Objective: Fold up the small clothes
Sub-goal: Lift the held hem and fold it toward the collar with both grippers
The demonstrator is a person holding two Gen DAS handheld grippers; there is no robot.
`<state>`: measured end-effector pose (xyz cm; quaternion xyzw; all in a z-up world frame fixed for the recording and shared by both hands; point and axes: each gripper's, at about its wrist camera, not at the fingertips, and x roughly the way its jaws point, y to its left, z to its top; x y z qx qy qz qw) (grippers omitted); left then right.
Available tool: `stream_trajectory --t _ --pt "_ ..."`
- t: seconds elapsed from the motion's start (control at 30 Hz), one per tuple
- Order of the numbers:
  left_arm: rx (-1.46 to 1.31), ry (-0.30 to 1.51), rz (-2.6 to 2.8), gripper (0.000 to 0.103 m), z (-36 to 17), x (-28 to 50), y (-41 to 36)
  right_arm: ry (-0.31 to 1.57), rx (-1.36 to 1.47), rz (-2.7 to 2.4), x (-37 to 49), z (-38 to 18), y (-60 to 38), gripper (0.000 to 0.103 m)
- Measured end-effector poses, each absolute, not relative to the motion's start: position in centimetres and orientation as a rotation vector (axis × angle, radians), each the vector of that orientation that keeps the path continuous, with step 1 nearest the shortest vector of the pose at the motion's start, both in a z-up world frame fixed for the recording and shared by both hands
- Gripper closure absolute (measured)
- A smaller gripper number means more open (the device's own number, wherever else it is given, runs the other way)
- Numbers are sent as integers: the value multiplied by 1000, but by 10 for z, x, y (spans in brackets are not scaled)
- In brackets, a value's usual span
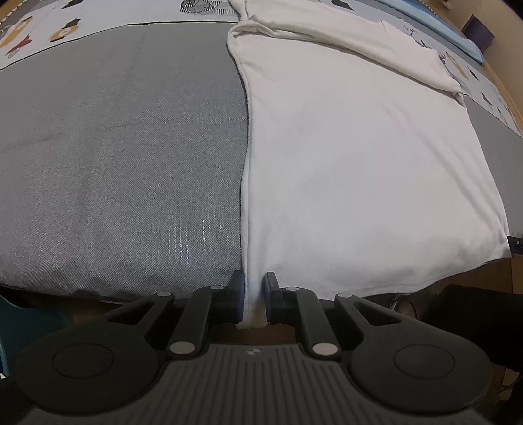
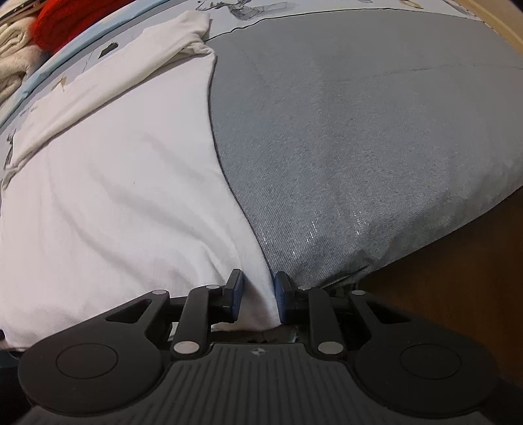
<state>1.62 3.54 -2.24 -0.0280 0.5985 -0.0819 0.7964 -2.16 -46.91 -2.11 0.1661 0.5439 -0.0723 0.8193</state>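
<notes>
Flanking white garment: bare grey cover, red cloth beyond.

This looks like a bedroom in a home. A bed with a grey cover fills both views, and a printed sheet with cartoon figures lies at its far edge. Red and cream clothes are heaped beyond it, and a wooden floor shows below the mattress edge.

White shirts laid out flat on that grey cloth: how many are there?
1: the white shirt lies on the grey cloth, both grippers at its near hem corners. More clothes are bundled at the right view's far left.
</notes>
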Motion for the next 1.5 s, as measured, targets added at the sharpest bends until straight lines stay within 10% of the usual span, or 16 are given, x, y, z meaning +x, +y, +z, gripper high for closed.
stream_trajectory --t 0.1,0.8,1.5 --pt "-65 1267 -176 98 -17 14 34 1152 369 -146 -23 -19 -470 98" --pt "-203 892 -465 99 177 -90 106 681 497 191 -145 174 -520 102" --pt "-316 1067 -251 99 38 192 83 872 537 -51 121 42 -513 103"
